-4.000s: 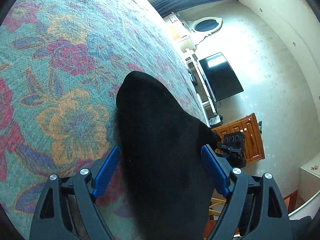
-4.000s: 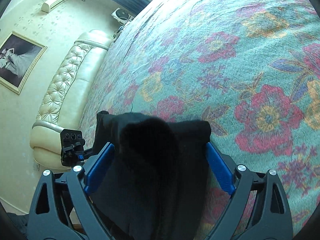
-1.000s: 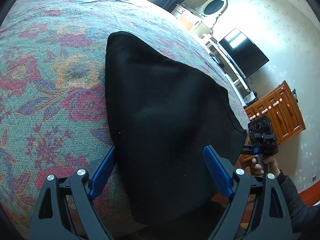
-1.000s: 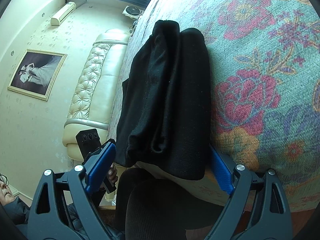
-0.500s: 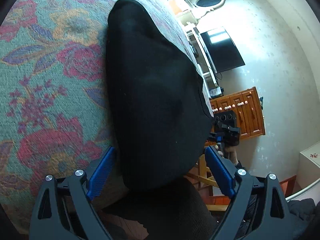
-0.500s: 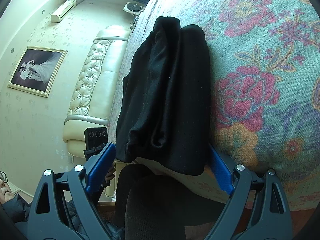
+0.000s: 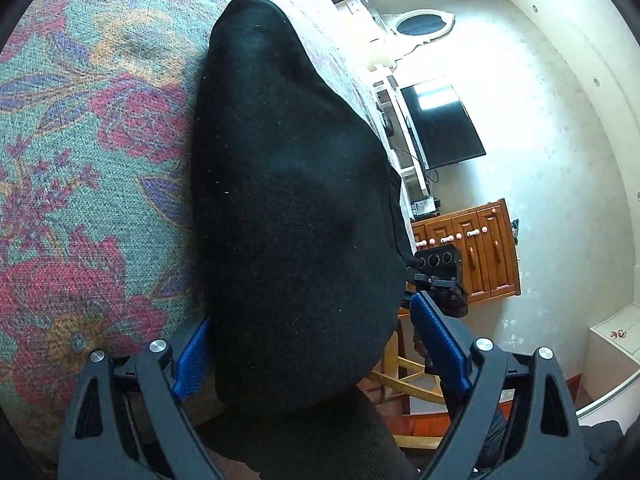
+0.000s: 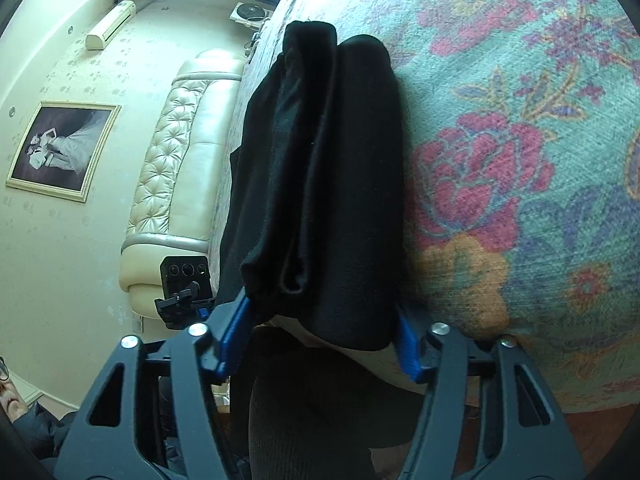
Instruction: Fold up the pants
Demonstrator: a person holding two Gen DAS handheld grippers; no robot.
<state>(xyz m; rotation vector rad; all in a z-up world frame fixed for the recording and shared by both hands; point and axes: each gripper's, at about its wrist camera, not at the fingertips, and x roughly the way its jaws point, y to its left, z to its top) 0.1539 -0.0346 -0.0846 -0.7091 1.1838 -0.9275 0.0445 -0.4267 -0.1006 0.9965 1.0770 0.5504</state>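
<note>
Right wrist: right hand-held gripper [image 8: 320, 336] angled down, closing around pants [image 8: 320, 184].

Four seconds back the black pants [image 8: 320, 184] were held up over the floral bedspread [image 8: 520, 160] between both sets of jaws; by a second ago they had been laid down on it as a folded bundle at its near edge. Since then the jaws of the right gripper [image 8: 320, 336] have been drawn in (they were closing within the last half second) until the blue pads [image 8: 234, 334] are seen against the bundle's near end where it overhangs the bedspread. The jaws of the left gripper [image 7: 316, 350] have been narrowed only slightly, the pants lying between them, and its view has been rolled relative to the bedspread.
</note>
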